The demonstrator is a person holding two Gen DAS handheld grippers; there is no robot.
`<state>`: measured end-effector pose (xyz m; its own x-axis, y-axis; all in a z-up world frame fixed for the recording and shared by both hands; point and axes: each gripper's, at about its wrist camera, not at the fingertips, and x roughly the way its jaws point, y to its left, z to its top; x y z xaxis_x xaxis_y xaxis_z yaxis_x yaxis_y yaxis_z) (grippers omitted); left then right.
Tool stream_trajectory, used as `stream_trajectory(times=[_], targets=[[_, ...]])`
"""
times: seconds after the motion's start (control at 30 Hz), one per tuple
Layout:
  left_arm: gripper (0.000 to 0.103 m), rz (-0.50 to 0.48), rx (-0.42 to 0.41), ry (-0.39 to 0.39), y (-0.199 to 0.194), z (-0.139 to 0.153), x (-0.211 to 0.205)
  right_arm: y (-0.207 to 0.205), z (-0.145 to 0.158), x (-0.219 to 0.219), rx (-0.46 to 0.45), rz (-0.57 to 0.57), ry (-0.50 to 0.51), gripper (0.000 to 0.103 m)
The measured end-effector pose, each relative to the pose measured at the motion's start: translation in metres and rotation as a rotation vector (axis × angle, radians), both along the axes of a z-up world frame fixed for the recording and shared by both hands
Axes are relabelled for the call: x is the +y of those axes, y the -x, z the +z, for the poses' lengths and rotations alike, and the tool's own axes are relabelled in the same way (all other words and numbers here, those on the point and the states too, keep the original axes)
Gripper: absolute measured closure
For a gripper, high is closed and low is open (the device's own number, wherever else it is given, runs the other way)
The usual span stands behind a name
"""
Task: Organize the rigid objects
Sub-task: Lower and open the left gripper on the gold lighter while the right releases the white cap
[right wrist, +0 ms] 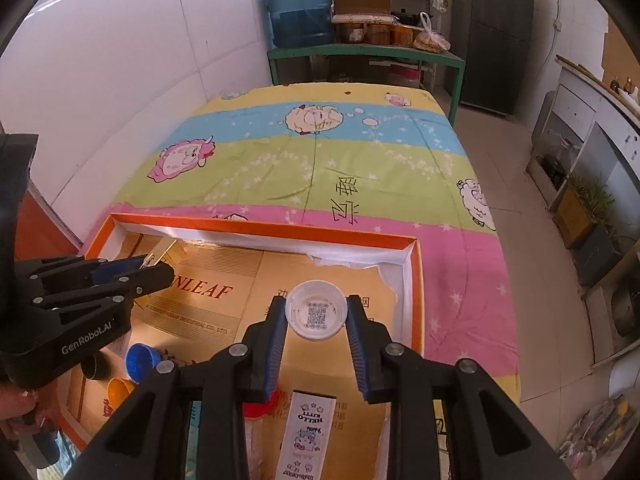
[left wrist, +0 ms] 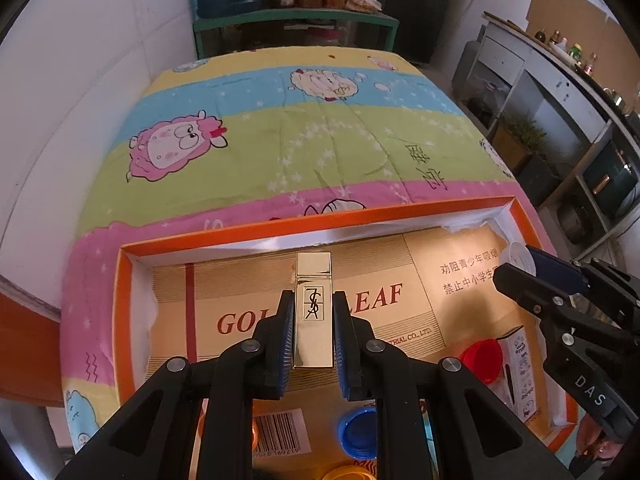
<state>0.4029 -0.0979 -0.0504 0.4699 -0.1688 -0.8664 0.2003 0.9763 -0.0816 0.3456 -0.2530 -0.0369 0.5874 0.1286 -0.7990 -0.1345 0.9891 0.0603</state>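
The orange box [left wrist: 224,236] lies on the striped cartoon bedsheet [left wrist: 280,140], its open top facing me. Its floor is lined with gold cardboard [left wrist: 440,320] printed in red letters. In the left wrist view, the box holds a red cap [left wrist: 482,360] at 4 o'clock, a blue cap [left wrist: 358,432] at 6 o'clock, and a white carton [left wrist: 520,368] beside the red cap. A yellow cap [left wrist: 352,474] sits at the bottom edge, partly hidden. In the right wrist view, a white printed carton [right wrist: 306,436] lies at 6 o'clock, directly under my right tongs.

My left tongs [left wrist: 313,312] are closed on the gold lipstick case [left wrist: 314,308]. The blue pads press both long sides of the case. The case points toward 12 o'clock, its logo face up, above the lined floor of the box.

My right tongs [right wrist: 316,312] are closed narrowly on a white bottle cap [right wrist: 317,310]. The pads touch its rim at 9 and 3 o'clock. The hollow side of the cap, with a printed code square inside, faces the camera. The cap hangs above the right part of the box.

Both tongs point steeply downward into the box. Seen from the right wrist, the left tongs enter at 9 o'clock; part of a hand [right wrist: 20,408] shows at 8 o'clock.
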Motion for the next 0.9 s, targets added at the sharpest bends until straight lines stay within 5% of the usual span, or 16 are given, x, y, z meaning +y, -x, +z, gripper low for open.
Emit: stream_trajectory(times=[0.63, 0.9], targets=[[0.084, -0.017, -0.012, 0.025, -0.002, -0.01, -0.004, -0.01, -0.022, -0.002, 0.043, -0.004, -0.004, 0.073], [0.064, -0.011, -0.016, 0.04, -0.003, -0.01, -0.003, -0.012, -0.024, -0.005, 0.061, -0.005, -0.023, 0.072]])
